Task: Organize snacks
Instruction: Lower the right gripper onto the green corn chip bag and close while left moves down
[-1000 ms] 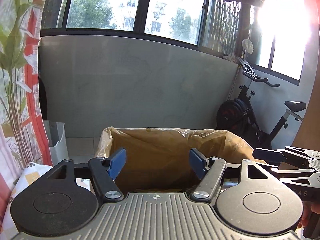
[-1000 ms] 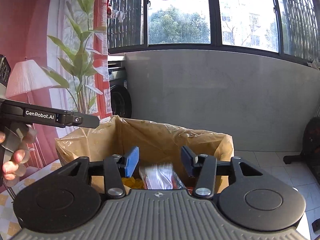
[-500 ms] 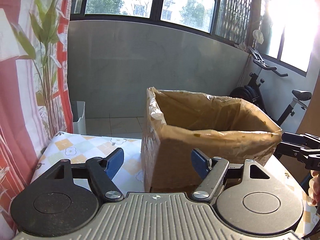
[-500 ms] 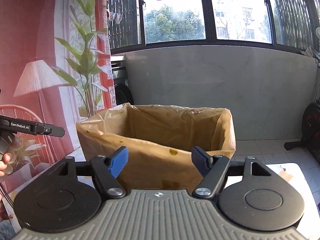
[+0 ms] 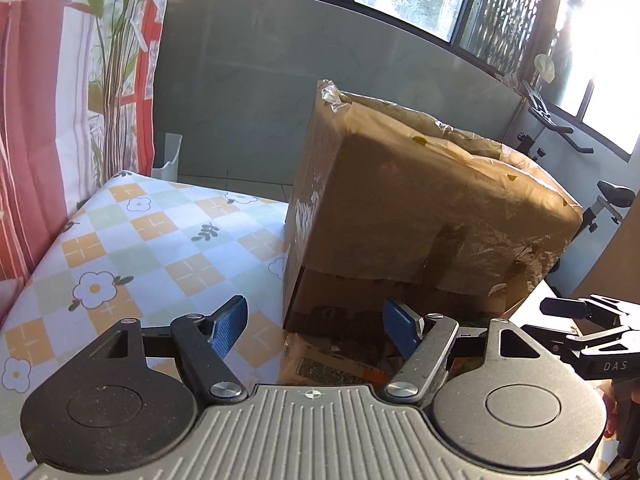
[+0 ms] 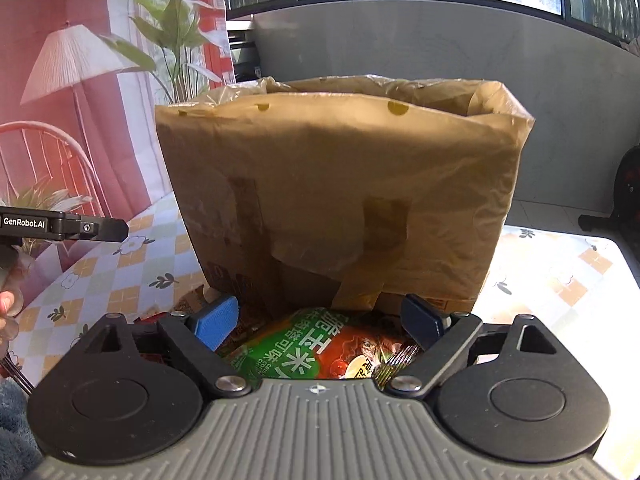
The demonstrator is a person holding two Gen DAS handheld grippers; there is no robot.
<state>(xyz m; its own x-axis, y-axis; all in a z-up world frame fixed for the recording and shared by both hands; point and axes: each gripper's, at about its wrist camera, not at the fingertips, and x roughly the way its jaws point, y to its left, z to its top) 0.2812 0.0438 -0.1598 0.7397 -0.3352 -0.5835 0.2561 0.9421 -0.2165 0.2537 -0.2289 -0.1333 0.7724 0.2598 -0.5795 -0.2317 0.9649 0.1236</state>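
Both grippers hang open in front of the lined box, nothing clamped.

The tall brown cardboard box (image 6: pixel 340 192) with a yellowish plastic liner stands mid-surface on the flower-checked cloth surface (image 5: pixel 132 248). The green-and-red snack packet (image 6: pixel 316 348) lies at its near base, under the right gripper (image 6: pixel 322 322), whose jaws have just been opening. The left gripper (image 5: pixel 316 326) faces the box's left corner; bare cloth runs to the left edge.

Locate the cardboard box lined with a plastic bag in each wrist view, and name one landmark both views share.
Left wrist view: the cardboard box stands right of centre, seen corner-on, beyond the open left gripper.
Right wrist view: the box fills the centre, seen face-on, above the open right gripper, whose jaws have just been opening.
Shared landmark: the flower-patterned tablecloth beneath the box.
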